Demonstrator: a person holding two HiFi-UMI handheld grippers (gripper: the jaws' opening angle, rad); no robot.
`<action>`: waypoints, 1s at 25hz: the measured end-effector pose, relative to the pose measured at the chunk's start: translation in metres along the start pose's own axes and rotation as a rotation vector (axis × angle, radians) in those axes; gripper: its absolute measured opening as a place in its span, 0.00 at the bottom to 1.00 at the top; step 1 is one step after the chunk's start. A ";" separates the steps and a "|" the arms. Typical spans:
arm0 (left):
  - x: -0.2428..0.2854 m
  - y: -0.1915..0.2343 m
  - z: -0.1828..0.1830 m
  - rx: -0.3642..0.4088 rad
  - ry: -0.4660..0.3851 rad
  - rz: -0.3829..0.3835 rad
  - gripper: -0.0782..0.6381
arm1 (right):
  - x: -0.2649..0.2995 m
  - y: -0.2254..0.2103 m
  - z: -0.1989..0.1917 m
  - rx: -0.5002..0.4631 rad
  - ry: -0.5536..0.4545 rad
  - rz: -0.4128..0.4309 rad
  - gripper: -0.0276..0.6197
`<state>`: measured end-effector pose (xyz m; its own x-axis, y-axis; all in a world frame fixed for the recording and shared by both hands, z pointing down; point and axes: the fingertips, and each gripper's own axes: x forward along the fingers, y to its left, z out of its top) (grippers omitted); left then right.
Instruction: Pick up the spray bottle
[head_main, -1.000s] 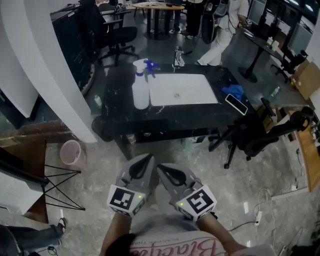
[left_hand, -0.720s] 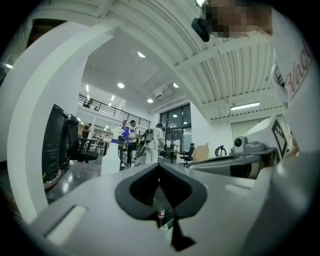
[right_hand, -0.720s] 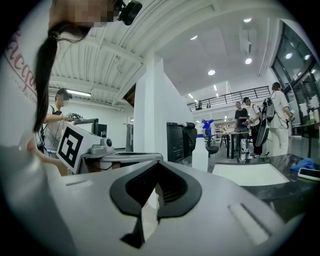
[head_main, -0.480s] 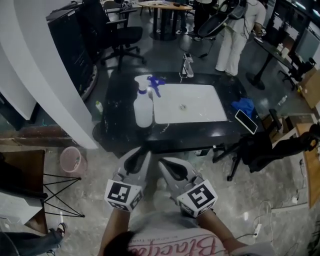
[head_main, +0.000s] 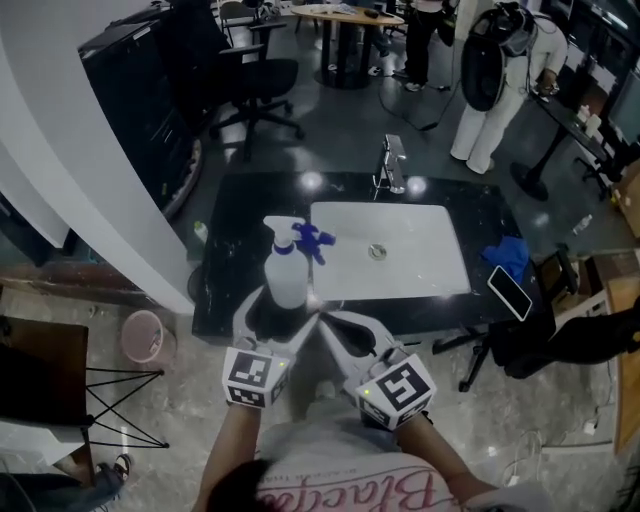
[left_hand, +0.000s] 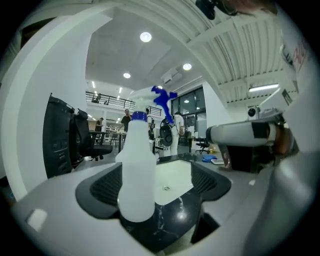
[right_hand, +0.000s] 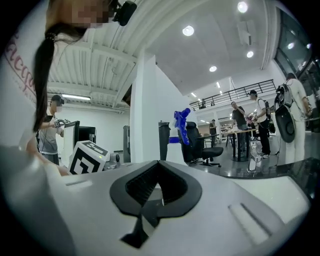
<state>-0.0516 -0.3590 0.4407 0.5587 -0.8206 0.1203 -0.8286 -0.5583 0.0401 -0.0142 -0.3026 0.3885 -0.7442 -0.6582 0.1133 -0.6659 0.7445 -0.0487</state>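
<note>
On the black desk (head_main: 235, 215), just left of the white sink (head_main: 400, 245) and close to the near edge, we see the spray bottle (head_main: 284, 272) standing upright, its blue trigger pointing toward the sink. We hold the left tool (left_hand: 156, 175) level at the desk's edge with its jaws opening. The bottle's body stands between them, closer to the left pad (left_hand: 102, 186) than to the right one. Neither pad presses on it that we can see (in the left gripper view the bottle's lower part overlaps the left pad, so we cannot rule out a light touch). Beside it, the right tool (right_hand: 157, 164) has its jaws closed tip to tip with nothing in them. It points past the bottle, whose blue trigger shows above its jaws.
</note>
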 end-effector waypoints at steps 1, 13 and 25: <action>0.008 0.006 -0.004 0.001 0.012 0.009 0.71 | 0.006 -0.007 0.000 -0.001 0.003 0.005 0.04; 0.066 0.040 -0.045 0.001 0.084 -0.011 0.84 | 0.040 -0.052 -0.014 0.051 0.060 -0.026 0.05; 0.079 0.040 -0.048 0.043 0.078 -0.039 0.68 | 0.046 -0.061 -0.016 0.060 0.068 -0.066 0.05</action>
<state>-0.0418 -0.4403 0.4999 0.5850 -0.7868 0.1965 -0.8030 -0.5960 0.0041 -0.0070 -0.3760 0.4125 -0.6950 -0.6949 0.1848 -0.7166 0.6906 -0.0981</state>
